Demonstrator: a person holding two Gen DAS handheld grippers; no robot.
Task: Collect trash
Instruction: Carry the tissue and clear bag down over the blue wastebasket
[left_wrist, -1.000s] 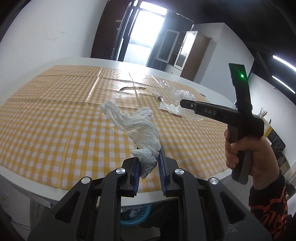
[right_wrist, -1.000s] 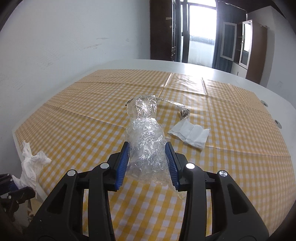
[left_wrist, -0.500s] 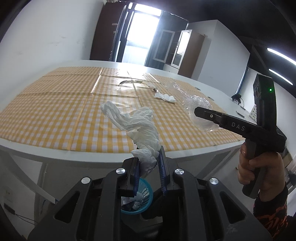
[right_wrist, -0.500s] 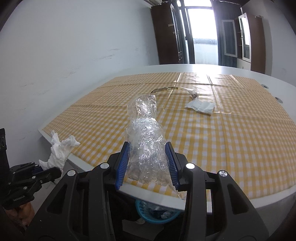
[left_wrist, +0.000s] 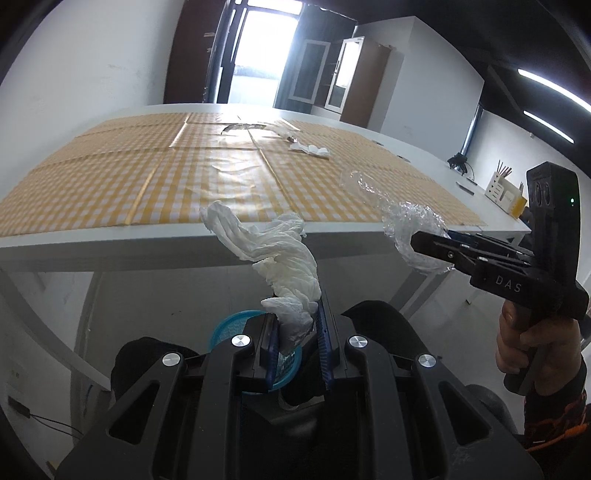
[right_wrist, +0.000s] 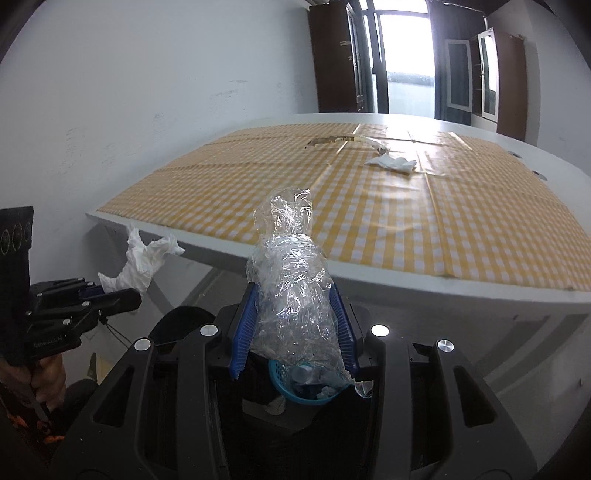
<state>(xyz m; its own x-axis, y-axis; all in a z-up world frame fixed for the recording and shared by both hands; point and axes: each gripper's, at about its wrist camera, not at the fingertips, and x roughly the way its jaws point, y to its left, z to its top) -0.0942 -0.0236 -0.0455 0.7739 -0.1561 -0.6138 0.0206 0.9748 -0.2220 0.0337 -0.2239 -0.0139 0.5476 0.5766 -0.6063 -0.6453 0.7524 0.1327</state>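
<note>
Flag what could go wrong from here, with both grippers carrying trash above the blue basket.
1. The left gripper pinches only the bottom of the white tissue; the loose top may fall outside the small blue basket.
2. The crumpled clear plastic in the right gripper is light and bulky, so it may drift off target.
3. A tissue still lies on the table.

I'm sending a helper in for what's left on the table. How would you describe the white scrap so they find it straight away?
Start at the yellow checked tablecloth on the white table. Go toward its far end, near the bright doorway, where a flat folded white tissue lies. Just beyond it are a thin twisted clear wrapper and a brownish peel-like scrap; the tissue alone is opaque white.
</note>
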